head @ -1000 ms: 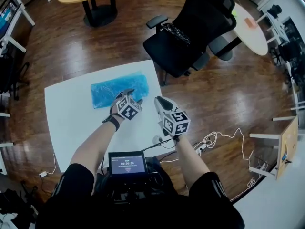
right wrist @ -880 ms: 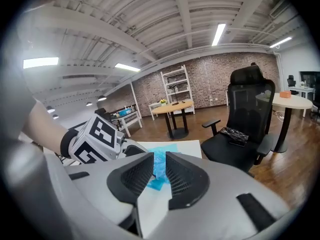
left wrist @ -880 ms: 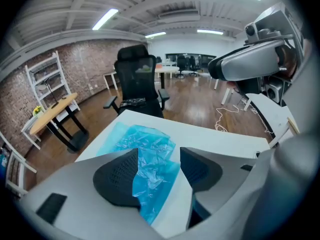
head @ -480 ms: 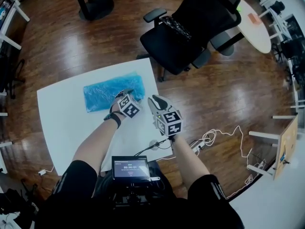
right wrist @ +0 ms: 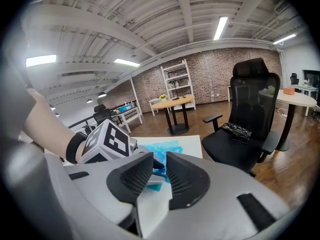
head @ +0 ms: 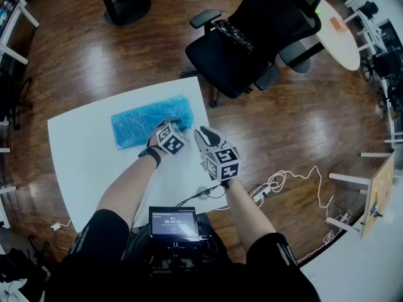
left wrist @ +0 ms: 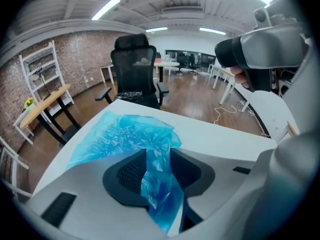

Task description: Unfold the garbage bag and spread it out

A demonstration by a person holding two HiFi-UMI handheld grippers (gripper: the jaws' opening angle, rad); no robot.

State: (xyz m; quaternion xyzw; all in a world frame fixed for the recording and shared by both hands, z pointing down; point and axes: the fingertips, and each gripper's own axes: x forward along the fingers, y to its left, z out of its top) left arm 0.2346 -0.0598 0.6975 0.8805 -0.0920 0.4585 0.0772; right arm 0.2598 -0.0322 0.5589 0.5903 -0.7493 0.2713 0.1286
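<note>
- The crinkled blue plastic garbage bag (head: 141, 123) lies folded flat on the far half of the white square desk (head: 88, 162), with its right end nearest my grippers.
- My left gripper (left wrist: 159, 170) has just been closing its jaws, and they now pinch a raised fold at that near corner. The film stands up between the pads.
- My right gripper (right wrist: 156, 173) hovers just beside the left one. Its jaws have just been opening to a narrow gap and hold nothing; the bag shows beyond the gap.
- Next I'd bring the right jaws onto the edge just beside the left pinch, catch a single layer and close firmly.
- Then I'd draw the two grippers apart, low over the desk and slowly, so the thin film neither slips nor tears.
- If I catch every layer, I expect the whole bag will slide instead of opening.
</note>
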